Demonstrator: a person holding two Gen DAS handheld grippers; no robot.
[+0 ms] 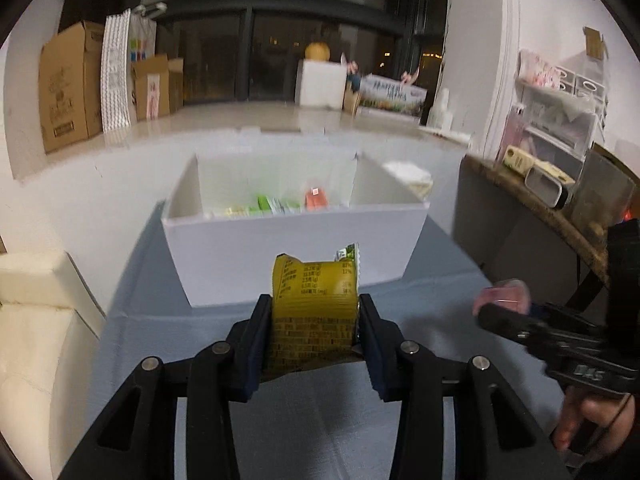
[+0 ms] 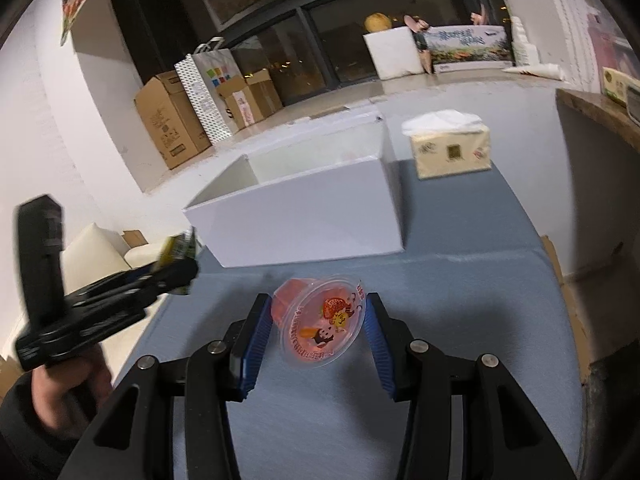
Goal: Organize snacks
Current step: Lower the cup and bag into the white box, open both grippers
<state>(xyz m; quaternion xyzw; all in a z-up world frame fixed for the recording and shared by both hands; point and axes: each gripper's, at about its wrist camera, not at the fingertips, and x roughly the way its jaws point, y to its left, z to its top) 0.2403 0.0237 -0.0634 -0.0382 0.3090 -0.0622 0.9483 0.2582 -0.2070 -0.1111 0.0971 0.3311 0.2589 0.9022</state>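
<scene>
My left gripper [image 1: 315, 312] is shut on a yellow snack packet [image 1: 314, 316] and holds it above the grey table in front of the white box [image 1: 280, 248]. The box has two compartments; the left one holds green and orange snack packets [image 1: 280, 203]. My right gripper [image 2: 318, 312] is shut on a pink jelly cup [image 2: 320, 322] with a strawberry lid, held on its side in front of the white box [image 2: 304, 220]. The left gripper and its packet [image 2: 178, 250] also show at the left in the right wrist view. The right gripper [image 1: 504, 312] shows at the right in the left wrist view.
A tissue box [image 2: 450, 148] stands on the grey table [image 2: 460, 280] right of the white box. A wooden shelf [image 1: 540, 200] with containers is at the right. Cardboard boxes [image 1: 72, 84] line the far left wall. A cream sofa [image 1: 36, 312] is left of the table.
</scene>
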